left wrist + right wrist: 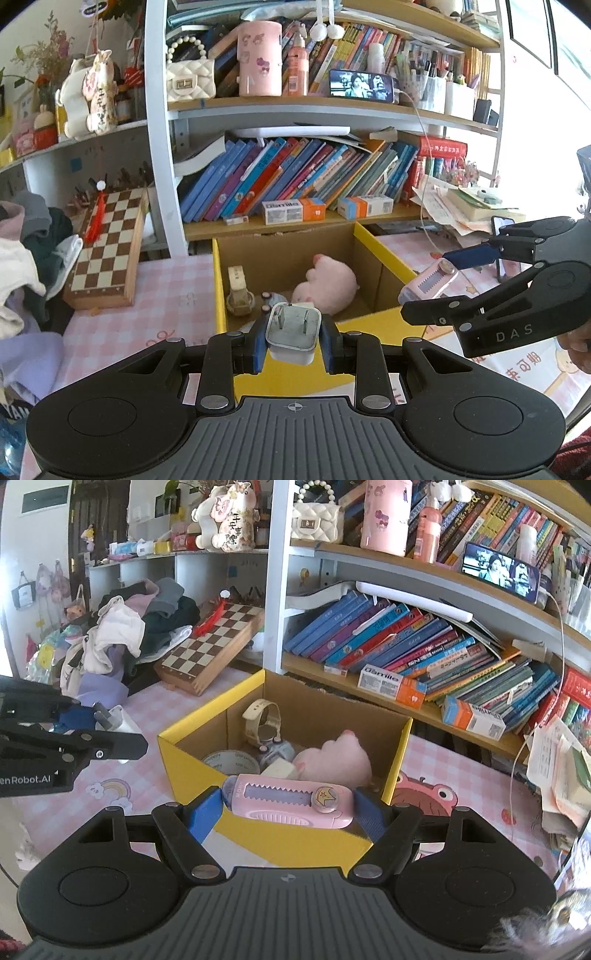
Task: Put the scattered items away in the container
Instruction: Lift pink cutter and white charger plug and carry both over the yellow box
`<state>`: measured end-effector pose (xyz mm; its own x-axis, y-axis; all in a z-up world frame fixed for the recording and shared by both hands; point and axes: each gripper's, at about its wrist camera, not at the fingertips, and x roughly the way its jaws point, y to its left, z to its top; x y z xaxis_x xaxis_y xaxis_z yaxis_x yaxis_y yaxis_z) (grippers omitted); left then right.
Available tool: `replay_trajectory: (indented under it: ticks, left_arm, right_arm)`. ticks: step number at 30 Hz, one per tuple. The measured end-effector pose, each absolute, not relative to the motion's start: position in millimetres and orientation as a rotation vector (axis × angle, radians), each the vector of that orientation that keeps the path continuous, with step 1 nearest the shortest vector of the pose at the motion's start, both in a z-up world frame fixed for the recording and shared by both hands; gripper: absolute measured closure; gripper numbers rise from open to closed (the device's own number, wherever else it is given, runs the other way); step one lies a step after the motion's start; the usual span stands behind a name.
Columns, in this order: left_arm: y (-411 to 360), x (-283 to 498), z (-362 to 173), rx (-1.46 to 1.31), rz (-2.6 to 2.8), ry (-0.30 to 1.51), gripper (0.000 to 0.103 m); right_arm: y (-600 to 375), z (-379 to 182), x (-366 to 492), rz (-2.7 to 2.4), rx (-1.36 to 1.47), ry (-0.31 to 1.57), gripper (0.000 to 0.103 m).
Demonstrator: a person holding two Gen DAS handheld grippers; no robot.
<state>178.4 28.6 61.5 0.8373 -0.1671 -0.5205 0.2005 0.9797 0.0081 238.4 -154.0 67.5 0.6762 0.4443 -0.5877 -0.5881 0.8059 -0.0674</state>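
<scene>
A yellow-edged cardboard box (219, 280) (173, 771) stands open on the pink checked table. Inside lie a pink plush toy (328, 286) (336, 762), a cream wristwatch (238, 291) (264, 722), a tape roll (231, 762) and a small grey toy (277, 751). My left gripper (293, 341) (86, 725) is shut on a white plug charger (293, 328) (114, 720), held just before the box's near wall. My right gripper (290, 803) (439, 286) is shut on a pink utility knife (288, 799) (428, 282), at the box's right edge.
A folded chessboard (107, 251) (214, 648) and a clothes pile (26, 258) (122, 635) lie left of the box. Bookshelves (295, 177) (424, 646) rise right behind it, with small cartons (293, 210). Papers (465, 206) and a white cable (517, 757) lie to the right.
</scene>
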Motion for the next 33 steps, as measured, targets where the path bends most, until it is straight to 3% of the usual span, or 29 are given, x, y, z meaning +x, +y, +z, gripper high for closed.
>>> replay_trajectory:
  ticks: [33]
  left_arm:
    - [7.2, 260.1, 67.0, 0.156, -0.190, 0.560, 0.076]
  right_arm:
    - [-144.8, 71.7, 323.5, 0.651, -0.419, 0.532, 0.028]
